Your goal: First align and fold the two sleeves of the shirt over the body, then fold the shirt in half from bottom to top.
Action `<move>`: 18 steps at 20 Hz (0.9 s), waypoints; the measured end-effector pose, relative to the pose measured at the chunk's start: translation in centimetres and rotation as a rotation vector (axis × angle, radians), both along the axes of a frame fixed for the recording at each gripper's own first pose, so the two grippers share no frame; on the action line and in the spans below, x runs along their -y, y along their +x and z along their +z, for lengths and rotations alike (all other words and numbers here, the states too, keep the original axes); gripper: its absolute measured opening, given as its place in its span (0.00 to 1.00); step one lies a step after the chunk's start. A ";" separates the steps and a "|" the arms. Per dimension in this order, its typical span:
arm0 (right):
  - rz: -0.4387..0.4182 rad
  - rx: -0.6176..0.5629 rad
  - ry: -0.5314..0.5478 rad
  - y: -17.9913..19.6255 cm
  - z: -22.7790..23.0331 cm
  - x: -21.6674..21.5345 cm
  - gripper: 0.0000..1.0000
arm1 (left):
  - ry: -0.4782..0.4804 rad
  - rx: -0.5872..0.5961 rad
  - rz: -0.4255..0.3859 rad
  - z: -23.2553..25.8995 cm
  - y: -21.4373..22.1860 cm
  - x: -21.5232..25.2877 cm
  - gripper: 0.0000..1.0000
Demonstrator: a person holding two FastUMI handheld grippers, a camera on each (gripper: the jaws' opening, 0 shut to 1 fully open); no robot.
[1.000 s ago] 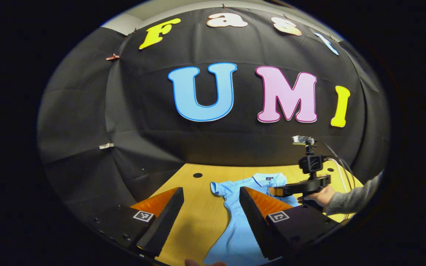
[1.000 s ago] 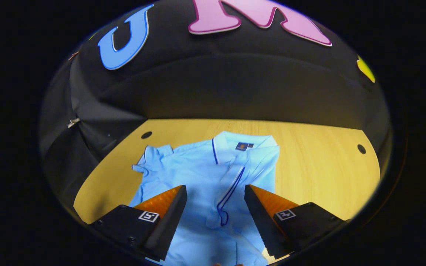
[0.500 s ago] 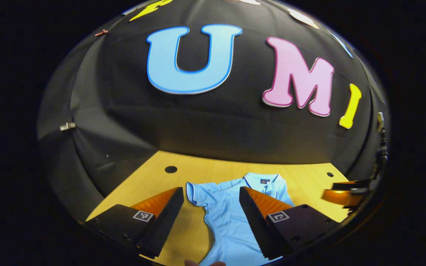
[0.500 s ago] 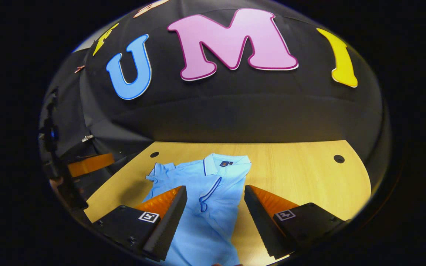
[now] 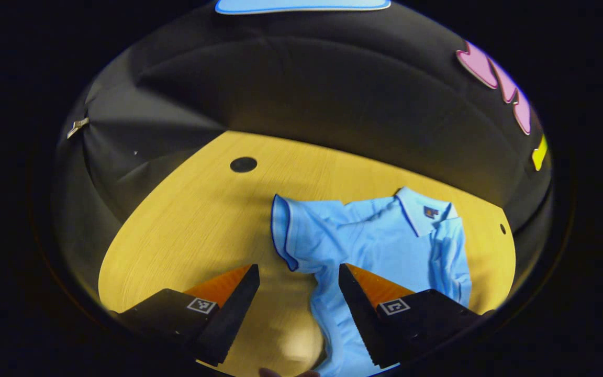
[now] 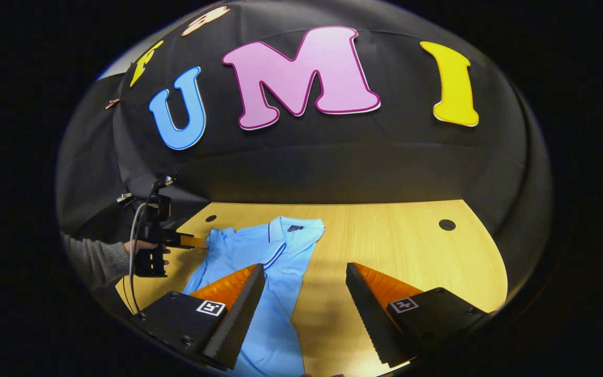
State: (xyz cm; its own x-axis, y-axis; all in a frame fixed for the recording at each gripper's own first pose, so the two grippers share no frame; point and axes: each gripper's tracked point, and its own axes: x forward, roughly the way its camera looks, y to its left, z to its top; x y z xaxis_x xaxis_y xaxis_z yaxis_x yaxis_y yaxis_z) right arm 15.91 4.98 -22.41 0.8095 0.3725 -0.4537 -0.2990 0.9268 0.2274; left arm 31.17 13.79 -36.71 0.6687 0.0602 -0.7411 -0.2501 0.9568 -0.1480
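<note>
Left gripper (image 5: 297,293): jaws open, nothing between them but bare bench (image 5: 186,220) and the near edge of the polo shirt (image 5: 385,246), hanging over the shirt's left sleeve (image 5: 293,235). That sleeve sticks out flat to the side, not yet folded, cuff edge toward the bench's left. Right gripper (image 6: 304,309): jaws open too, holding nothing, above the shirt's lower right edge and the bare bench beside it. Shirt lies face up on the wooden bench, body running toward the operator, collar (image 6: 293,230) at the far end near the booth wall. Right sleeve looks already laid over the body: in the right gripper view the shirt's right edge is straight, with a piped hem line crossing the chest. So by my read: one sleeve done, left sleeve pending, bottom-to-top fold not started. In the right gripper view, the left gripper shows farther off at left, held by a hand (image 6: 144,247) in a grey sleeve (image 6: 95,256), tips by the left sleeve. Cable holes (image 6: 446,224) sit toward the bench's far corners.
</note>
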 end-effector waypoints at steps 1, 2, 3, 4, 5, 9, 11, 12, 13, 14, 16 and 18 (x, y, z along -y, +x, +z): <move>-0.002 -0.004 0.002 -0.4 0.0 0.3 0.97 | 0.006 -0.013 0.008 -0.7 0.3 -0.3 0.97; -0.003 -0.008 0.003 -0.6 0.0 0.5 0.97 | 0.007 -0.026 0.017 -1.3 0.6 -0.6 0.97; -0.005 -0.011 0.004 -0.9 -0.1 0.7 0.97 | 0.003 -0.041 0.030 -1.8 0.7 -0.7 0.97; -0.008 -0.012 0.006 -1.1 0.1 0.8 0.97 | -0.008 -0.050 0.045 -2.2 0.9 -0.9 0.97; -0.010 -0.012 0.007 -1.2 0.1 0.9 0.97 | -0.016 -0.057 0.054 -2.3 0.9 -1.1 0.97; -0.009 -0.029 0.005 -1.8 -0.3 1.0 0.97 | -0.002 -0.063 0.053 -2.5 1.7 -1.1 0.98; -0.015 -0.039 0.010 -2.0 -0.5 1.0 0.97 | -0.018 -0.077 0.043 -2.6 1.9 -0.4 0.76; -0.015 -0.043 0.010 -2.1 -0.6 1.1 0.97 | -0.038 -0.084 0.046 -2.6 2.0 0.1 0.55; -0.016 -0.046 0.010 -2.2 -0.6 1.1 0.97 | -0.044 -0.094 0.054 -2.7 1.8 0.2 0.34; -0.014 -0.047 0.013 -2.2 -0.6 1.1 0.97 | -0.055 -0.100 0.059 -2.7 1.9 0.2 0.34; -0.014 -0.047 0.015 -2.3 -0.5 1.1 0.97 | -0.091 -0.109 0.069 -2.6 2.0 0.3 0.25; -0.015 -0.055 0.017 -2.7 -0.6 1.3 0.97 | -0.153 -0.101 0.077 -2.4 2.2 0.8 0.16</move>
State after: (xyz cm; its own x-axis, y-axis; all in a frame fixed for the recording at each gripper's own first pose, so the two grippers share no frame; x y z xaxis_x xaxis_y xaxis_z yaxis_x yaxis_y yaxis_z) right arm 13.25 3.71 -23.02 0.7894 0.3682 -0.4912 -0.2716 0.9270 0.2585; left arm 33.37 13.00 -39.11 0.5883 -0.0107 -0.8085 -0.3423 0.9026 -0.2611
